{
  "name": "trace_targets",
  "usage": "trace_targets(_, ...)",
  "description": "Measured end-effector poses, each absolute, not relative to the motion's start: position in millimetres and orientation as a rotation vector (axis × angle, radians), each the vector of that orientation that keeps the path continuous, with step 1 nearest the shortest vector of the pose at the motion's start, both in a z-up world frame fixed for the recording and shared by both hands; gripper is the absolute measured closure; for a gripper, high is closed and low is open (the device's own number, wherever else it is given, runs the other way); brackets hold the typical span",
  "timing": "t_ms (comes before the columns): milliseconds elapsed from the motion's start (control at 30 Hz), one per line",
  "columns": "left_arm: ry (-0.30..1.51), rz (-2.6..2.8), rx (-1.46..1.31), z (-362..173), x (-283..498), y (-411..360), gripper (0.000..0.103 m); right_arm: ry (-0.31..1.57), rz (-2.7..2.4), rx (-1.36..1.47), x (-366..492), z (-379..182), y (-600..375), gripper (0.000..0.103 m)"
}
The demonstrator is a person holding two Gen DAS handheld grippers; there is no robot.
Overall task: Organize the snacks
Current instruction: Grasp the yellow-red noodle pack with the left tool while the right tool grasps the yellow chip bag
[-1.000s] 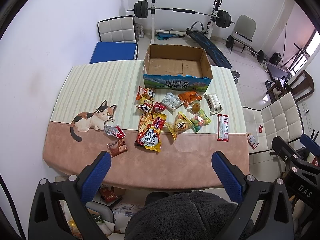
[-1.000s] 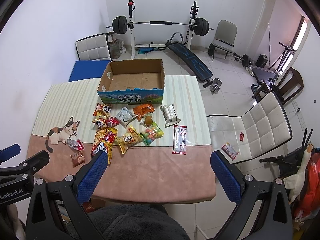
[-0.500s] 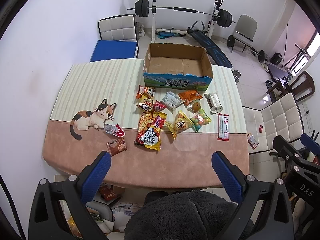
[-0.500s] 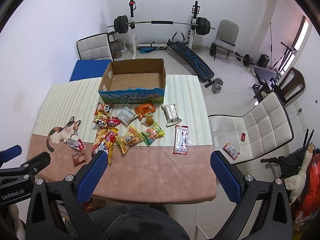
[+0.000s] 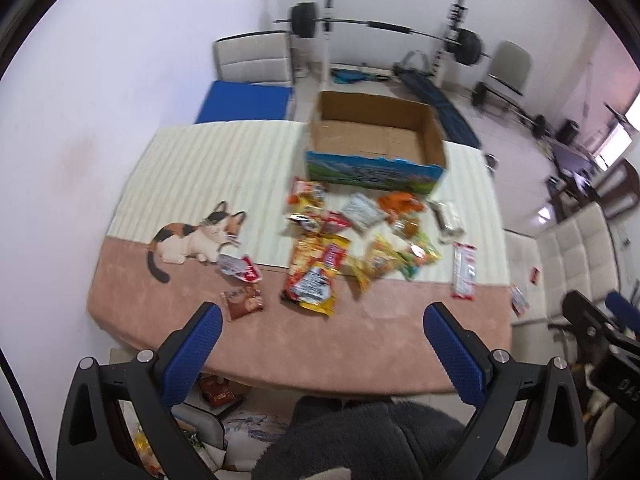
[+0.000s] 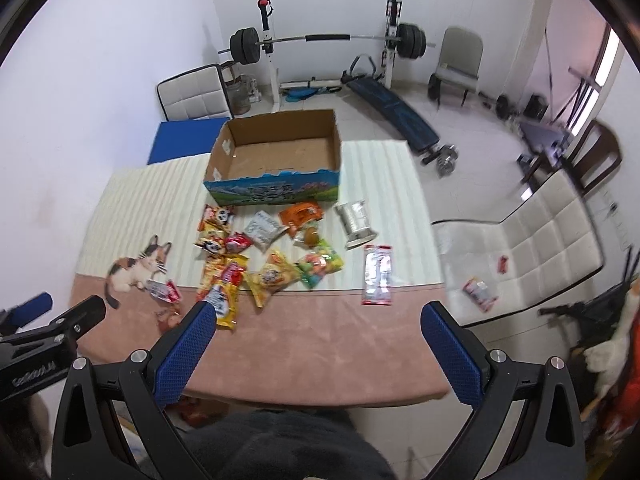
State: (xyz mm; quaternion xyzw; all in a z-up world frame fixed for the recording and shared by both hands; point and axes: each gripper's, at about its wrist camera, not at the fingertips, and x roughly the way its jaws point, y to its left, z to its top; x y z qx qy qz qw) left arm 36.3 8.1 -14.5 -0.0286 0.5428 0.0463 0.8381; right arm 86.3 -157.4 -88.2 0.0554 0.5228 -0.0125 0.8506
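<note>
Several snack packets lie scattered mid-table in front of an empty cardboard box (image 5: 376,144) (image 6: 276,156) with a blue printed front. Among them are a large yellow-red bag (image 5: 316,272) (image 6: 222,284), a small brown packet (image 5: 243,302), a red-white packet (image 5: 240,268) (image 6: 164,290) beside the printed cat, and a long red-white strip (image 5: 464,270) (image 6: 378,274). My left gripper (image 5: 320,316) hovers open over the near table edge, nothing between its blue pads. My right gripper (image 6: 316,316) is likewise open and empty, above the near edge.
The table (image 5: 360,344) wears a pink and striped cloth with a cat print (image 5: 196,238). A white chair (image 6: 532,236) at the right holds small packets. Weight bench and barbell rack (image 6: 328,40) stand behind. A dark fleece sleeve sits low in both views.
Both grippers have dropped closer and tilted toward the table, so the snacks look larger and blurred. No packet has moved; both stay open.
</note>
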Motion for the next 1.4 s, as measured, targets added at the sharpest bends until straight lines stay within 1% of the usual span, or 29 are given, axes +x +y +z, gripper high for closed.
trace_targets(67, 1.163, 0.147, -0.082, -32.0, 48.8, 22.0, 0.0, 1.131, -0.007, 0.158, 102.6, -112.0, -159.4, 0.0)
trace_targets(133, 1.181, 0.193, -0.091, -54.4, 62.5, 36.0, 0.0, 1.201, 0.009, 0.196, 126.5, -144.9, -157.3, 0.0)
trace_targets(400, 1.389, 0.235, -0.145, -172.9, 118.5, 82.0, 0.0, 1.531, 0.046, 0.408, 219.1, -326.9, -133.8, 0.0)
trace_targets(533, 1.481, 0.174, -0.166, -231.9, 150.5, 86.2, 0.0, 1.633, 0.009, 0.452, 253.0, -398.2, -116.3, 0.0)
trace_targets(633, 1.54, 0.128, -0.184, -272.7, 170.6, 86.1, 0.0, 1.705, -0.043, 0.567, 268.9, -444.3, -113.9, 0.0)
trace_targets(733, 1.593, 0.1, -0.191, -300.9, 182.4, 84.3, 0.0, 1.746, -0.093, 0.661, 279.5, -478.1, -113.5, 0.001)
trace_targets(767, 1.602, 0.091, -0.192, -308.0, 185.6, 83.9, 0.0, 1.76, -0.109, 0.686, 282.1, -488.2, -113.0, 0.003)
trace_targets(833, 1.622, 0.076, -0.181, -319.9, 190.3, 82.1, 0.0, 1.799, -0.128, 0.714, 284.4, -505.2, -110.6, 0.011)
trace_targets(900, 1.635, 0.049, -0.181, -327.1, 192.9, 79.6, 0.0, 1.832, -0.106, 0.716, 285.1, -515.1, -106.6, 0.036)
trace_targets(1000, 1.656, -0.005, -0.183, -334.2, 196.1, 72.6, 0.0, 1.861, -0.056, 0.543, 281.6, -511.4, -96.8, 0.047)
trace_targets(1067, 1.667, -0.037, -0.183, -341.0, 199.8, 65.0, 0.0, 1.868, -0.04, 0.312, 276.4, -502.9, -88.6, 0.047)
trace_targets(1133, 1.684, -0.072, -0.158, -350.1, 204.4, 55.0, 0.0, 1.853, -0.034, 0.188, 269.2, -497.5, -86.3, 0.047)
trace_targets(1233, 1.717, -0.091, -0.099, -370.2, 211.5, 39.1, 0.0, 1.852, -0.017, 0.192, 260.1, -497.7, -92.8, 0.046)
trace_targets(1300, 1.746, -0.088, -0.057, -387.6, 215.1, 32.2, 0.0, 1.857, -0.031, 0.222, 254.8, -500.3, -96.9, 0.041)
trace_targets(1400, 1.778, -0.085, -0.038, -407.0, 215.6, 28.7, 0.0, 1.852, -0.039, 0.25, 247.7, -509.0, -109.8, 0.039)
